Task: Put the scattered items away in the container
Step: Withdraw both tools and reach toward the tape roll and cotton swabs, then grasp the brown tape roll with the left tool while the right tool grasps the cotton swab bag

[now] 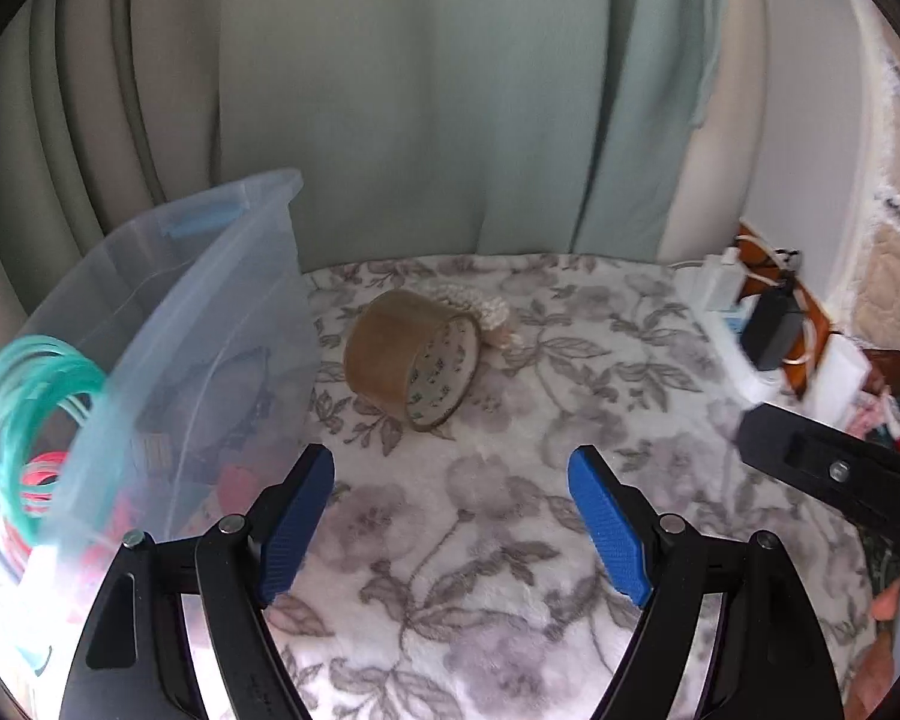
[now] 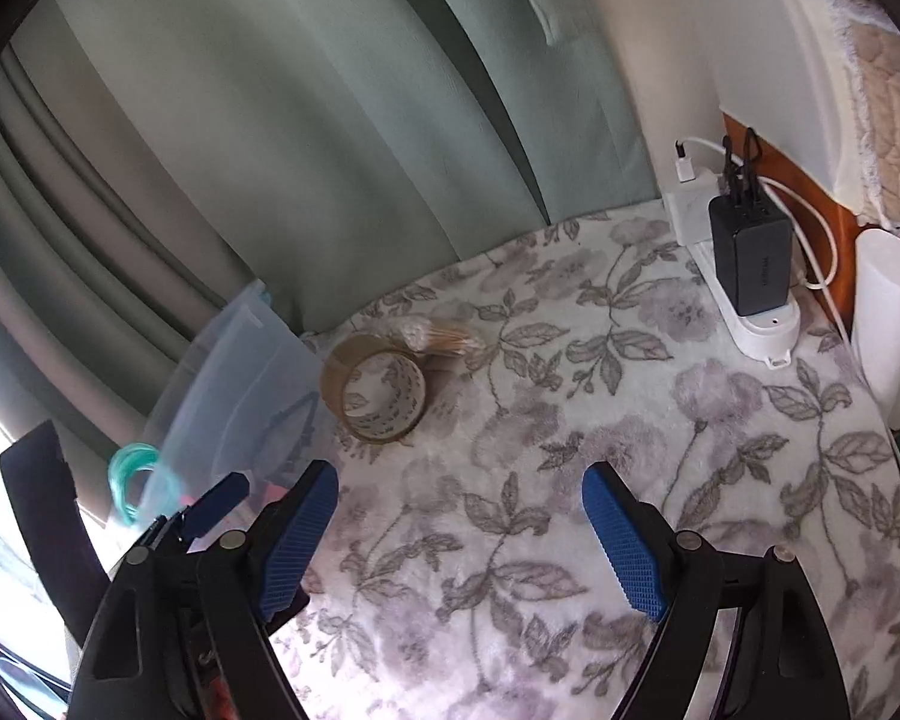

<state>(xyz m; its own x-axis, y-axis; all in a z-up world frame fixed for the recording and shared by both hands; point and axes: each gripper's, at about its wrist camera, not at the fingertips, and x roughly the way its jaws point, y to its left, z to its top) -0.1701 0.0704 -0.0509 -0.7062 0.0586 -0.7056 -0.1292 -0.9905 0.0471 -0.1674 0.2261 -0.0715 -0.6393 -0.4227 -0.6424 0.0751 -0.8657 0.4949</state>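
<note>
A brown tape roll [image 1: 411, 357] lies on its side on the floral blanket [image 1: 510, 510], just right of a clear plastic bin [image 1: 192, 324]. A clear packet of cotton swabs [image 2: 435, 336] rests behind the roll [image 2: 378, 387]. The bin [image 2: 240, 384] holds teal rings [image 1: 30, 396] and red ones [image 1: 42, 480] among other items. My left gripper [image 1: 450, 510] hovers open and empty in front of the roll. My right gripper [image 2: 459, 528] is open and empty too, over bare blanket [image 2: 630, 420] nearer than the roll. The left gripper's fingertip [image 2: 219, 501] shows beside the bin, and the right gripper's arm enters the left view.
A white power strip [image 2: 750, 318] with a black charger [image 2: 750, 252] and white cables sits at the blanket's far right. A white cylinder [image 2: 888, 312] stands beside it. Green curtains [image 1: 420, 90] hang behind the blanket. Wood and quilted fabric lie to the right.
</note>
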